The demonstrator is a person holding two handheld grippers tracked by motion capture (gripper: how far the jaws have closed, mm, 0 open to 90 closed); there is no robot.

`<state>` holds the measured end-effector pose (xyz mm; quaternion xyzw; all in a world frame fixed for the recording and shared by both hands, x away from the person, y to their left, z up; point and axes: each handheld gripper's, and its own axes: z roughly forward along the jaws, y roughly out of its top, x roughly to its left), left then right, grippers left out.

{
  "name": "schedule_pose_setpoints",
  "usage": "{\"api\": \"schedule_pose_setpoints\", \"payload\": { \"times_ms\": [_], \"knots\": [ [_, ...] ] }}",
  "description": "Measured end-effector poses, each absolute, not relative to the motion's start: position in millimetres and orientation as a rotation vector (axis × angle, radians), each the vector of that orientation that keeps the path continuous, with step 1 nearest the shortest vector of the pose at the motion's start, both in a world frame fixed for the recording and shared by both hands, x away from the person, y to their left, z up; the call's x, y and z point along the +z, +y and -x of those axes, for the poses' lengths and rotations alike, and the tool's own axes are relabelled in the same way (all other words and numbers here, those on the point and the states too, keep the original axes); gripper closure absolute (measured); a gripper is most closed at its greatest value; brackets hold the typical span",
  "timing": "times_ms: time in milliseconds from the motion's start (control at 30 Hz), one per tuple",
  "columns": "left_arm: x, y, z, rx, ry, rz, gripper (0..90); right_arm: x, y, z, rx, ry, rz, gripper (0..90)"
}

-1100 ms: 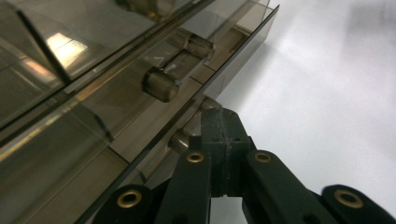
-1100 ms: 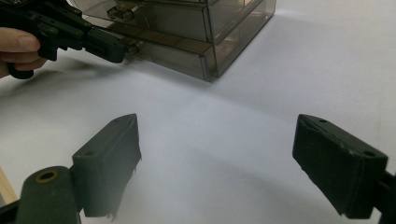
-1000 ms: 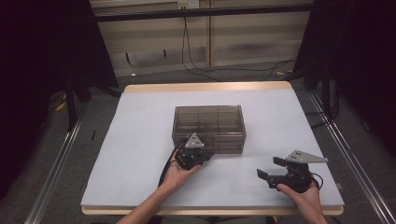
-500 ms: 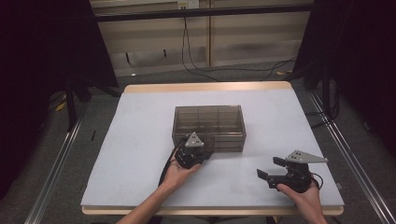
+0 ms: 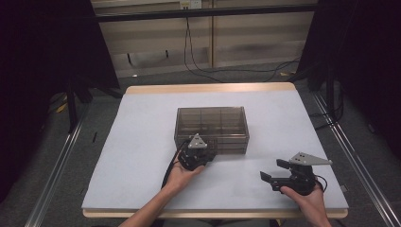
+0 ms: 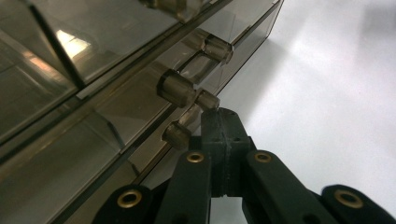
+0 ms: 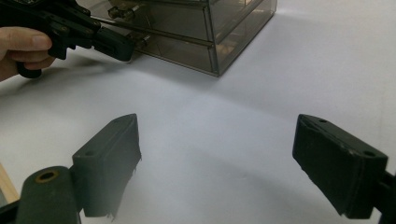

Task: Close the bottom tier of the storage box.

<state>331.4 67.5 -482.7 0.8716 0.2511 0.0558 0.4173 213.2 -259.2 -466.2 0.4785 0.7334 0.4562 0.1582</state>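
Smoky clear drawer box [image 5: 212, 124] sits mid-worktop [image 5: 142, 142], long side facing the person. Left hand-held gripper [image 5: 204, 152] is at the box's 6 o'clock face, toward its left end, held by the left hand [image 5: 182, 176]. In the left gripper view its jaws are pressed together, tips [image 6: 219, 122] right at a small round drawer knob [image 6: 205, 99]; cannot tell whether the knob is actually pinched. More knobs [image 6: 217, 46] run along the drawer fronts above it. Right hand-held gripper [image 5: 275, 171] is at about 4 o'clock from the box, well apart from it, near the worktop's front edge, held by the right hand [image 5: 307, 201]. Its jaws are spread wide, nothing between them, bare worktop below [image 7: 215, 154]. Right gripper view shows the box [image 7: 224, 28] at 12 o'clock and the left gripper [image 7: 126, 49] at 11 o'clock.
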Motion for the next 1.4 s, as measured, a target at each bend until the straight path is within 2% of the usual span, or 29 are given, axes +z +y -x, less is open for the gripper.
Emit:
{"api": "schedule_pose_setpoints", "payload": {
  "times_ms": [433, 600, 767, 867, 967, 1200, 1400],
  "knots": [
    [-481.6, 67.6, -330.7, 0.167, 0.651, -2.182, 90.0, -465.9, -259.4, -212.6, 1.302, 2.097, -1.372, 14.5],
    [-483.1, 69.7, -329.5, 0.124, 0.667, -2.171, 84.7, -465.8, -259.9, -212.3, 1.308, 2.095, -1.375, 14.5],
    [-477.6, 74.9, -325.7, 0.102, 0.627, -2.184, 72.3, -465.7, -260.3, -212.1, 1.309, 2.095, -1.373, 14.4],
    [-474.2, 79.3, -322.9, 0.106, 0.614, -2.207, 68.6, -465.6, -260.3, -212.0, 1.31, 2.095, -1.373, 14.5],
    [-471.9, 83.9, -320.4, 0.106, 0.617, -2.207, 58.0, -465.7, -260.6, -212.1, 1.309, 2.095, -1.374, 14.5],
    [-466.2, 94.9, -313.8, 0.134, 0.637, -2.204, 25.5, -465.9, -259.9, -212.7, 1.306, 2.093, -1.379, 14.4],
    [-457.4, 107.7, -306.8, 0.123, 0.633, -2.18, 14.4, -465.9, -259.9, -212.6, 1.306, 2.093, -1.379, 14.3]
  ]
}}
